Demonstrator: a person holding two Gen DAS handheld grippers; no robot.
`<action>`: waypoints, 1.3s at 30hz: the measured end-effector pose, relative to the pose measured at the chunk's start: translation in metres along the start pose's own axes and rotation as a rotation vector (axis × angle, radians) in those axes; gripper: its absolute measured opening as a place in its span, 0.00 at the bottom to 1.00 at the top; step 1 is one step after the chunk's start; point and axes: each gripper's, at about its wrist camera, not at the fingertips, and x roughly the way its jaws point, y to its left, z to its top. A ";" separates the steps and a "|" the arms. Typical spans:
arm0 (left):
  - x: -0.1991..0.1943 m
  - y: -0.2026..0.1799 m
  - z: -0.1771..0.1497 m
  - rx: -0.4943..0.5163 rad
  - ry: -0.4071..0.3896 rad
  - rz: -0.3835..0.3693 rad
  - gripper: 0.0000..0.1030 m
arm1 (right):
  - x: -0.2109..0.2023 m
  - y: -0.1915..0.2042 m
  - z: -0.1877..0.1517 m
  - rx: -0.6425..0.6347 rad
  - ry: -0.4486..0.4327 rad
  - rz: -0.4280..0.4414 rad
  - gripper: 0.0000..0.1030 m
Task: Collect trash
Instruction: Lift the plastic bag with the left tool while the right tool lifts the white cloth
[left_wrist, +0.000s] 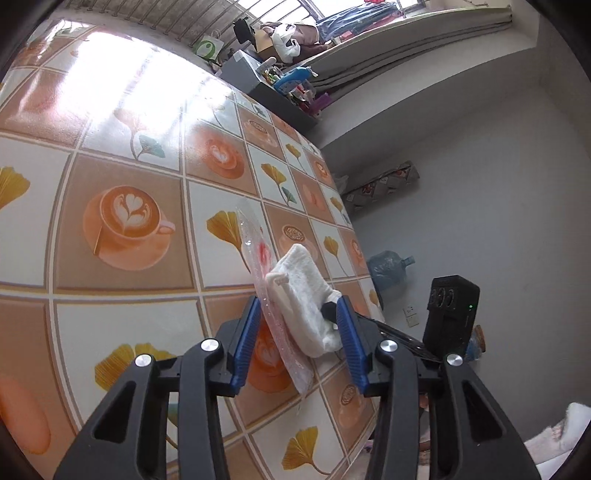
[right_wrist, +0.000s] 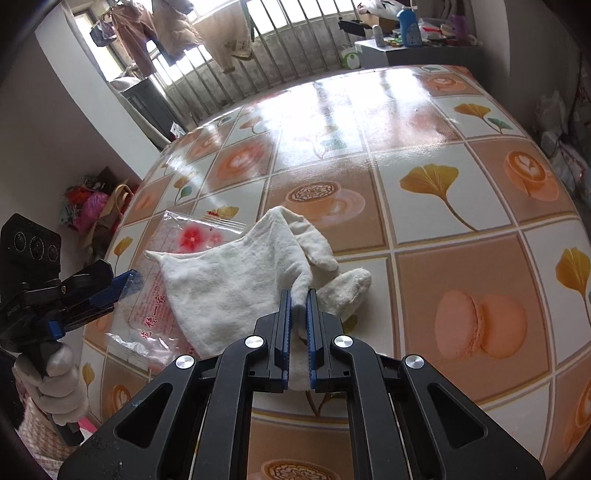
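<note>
Pinching the white cloth (right_wrist: 236, 284), right fingers (right_wrist: 282, 317) are closed; left fingers (left_wrist: 245, 343) straddle the plastic bag (left_wrist: 273, 325).

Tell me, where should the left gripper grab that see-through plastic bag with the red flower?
Probably its bare near edge. The plastic bag lies flat on the table, and the white cloth, pinched by the right gripper, covers its other side. The left gripper sits beside that bare edge, so it should come in low from there.
</note>
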 end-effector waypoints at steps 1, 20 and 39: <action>0.000 0.001 0.001 -0.025 0.001 -0.054 0.40 | -0.003 -0.002 0.000 0.001 -0.002 0.002 0.06; 0.030 -0.025 -0.009 0.185 0.035 0.237 0.05 | -0.020 -0.034 0.004 0.073 -0.054 -0.076 0.06; 0.058 -0.030 -0.012 0.290 0.046 0.442 0.10 | -0.023 -0.038 -0.004 0.059 -0.054 -0.082 0.16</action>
